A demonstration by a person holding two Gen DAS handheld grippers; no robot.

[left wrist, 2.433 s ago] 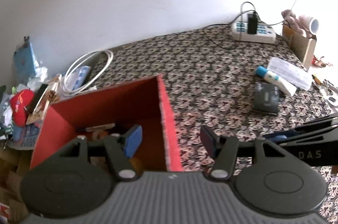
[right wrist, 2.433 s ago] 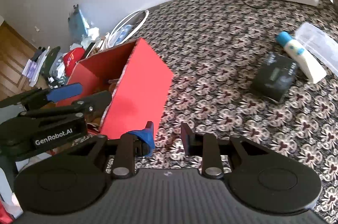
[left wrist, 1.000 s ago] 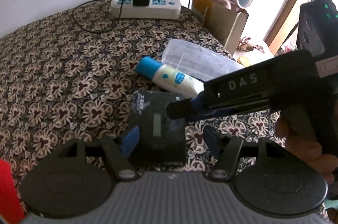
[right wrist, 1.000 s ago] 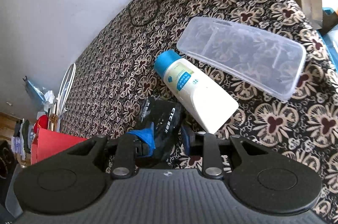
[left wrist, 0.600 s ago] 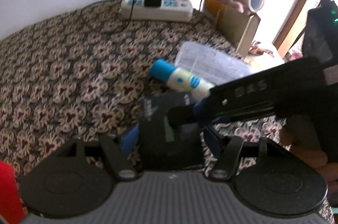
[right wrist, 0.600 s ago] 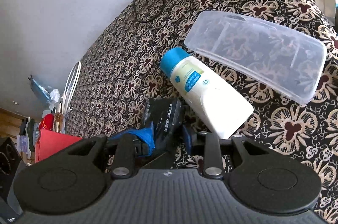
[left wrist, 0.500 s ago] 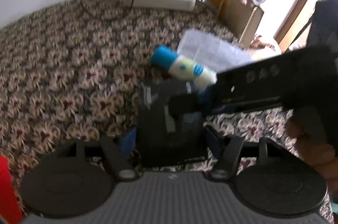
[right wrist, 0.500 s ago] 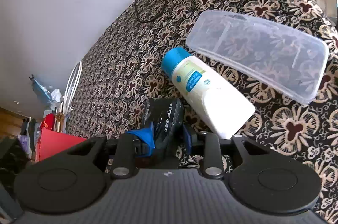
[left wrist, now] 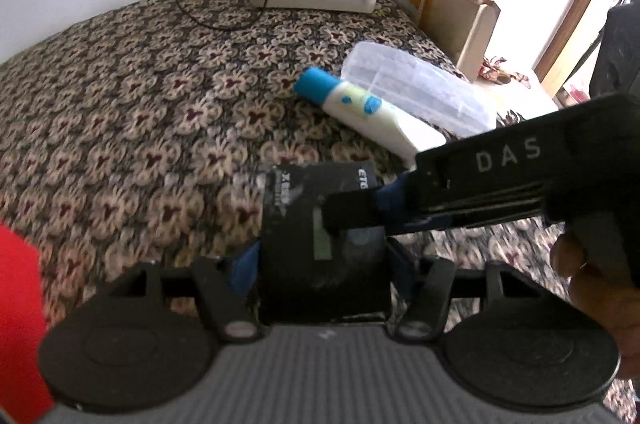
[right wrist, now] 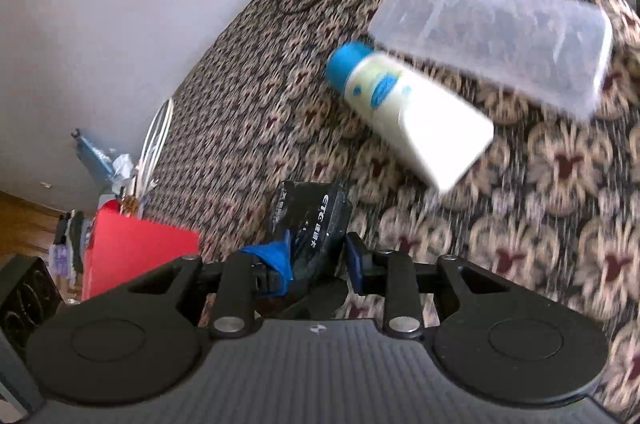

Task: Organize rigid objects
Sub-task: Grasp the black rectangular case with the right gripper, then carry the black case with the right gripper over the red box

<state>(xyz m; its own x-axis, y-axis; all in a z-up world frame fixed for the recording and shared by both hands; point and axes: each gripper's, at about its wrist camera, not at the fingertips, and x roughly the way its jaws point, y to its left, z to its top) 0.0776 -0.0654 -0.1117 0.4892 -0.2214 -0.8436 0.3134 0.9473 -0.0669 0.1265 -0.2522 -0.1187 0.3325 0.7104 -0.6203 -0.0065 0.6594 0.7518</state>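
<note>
Black box (left wrist: 320, 244) sits between both grippers; left gripper (left wrist: 320, 266) and right gripper (right wrist: 318, 260) are closing on it, near the patterned cloth's (left wrist: 140, 111) front edge.

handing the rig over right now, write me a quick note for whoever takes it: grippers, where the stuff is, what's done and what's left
Left gripper: closing, fingers straddle the flat black box with white lettering; contact looks likely, grip unconfirmed.
Right gripper: closing on the same box's edge from the other side.
On the patterned cloth: white squeeze bottle with blue cap lying just beyond the box, clear plastic case beside the bottle.
Red cardboard box stands away to the left in both views.
Done: the black box is reached. Whether it is lifted is unclear.
Left: probably move the black box, bottle and case into the red box.
</note>
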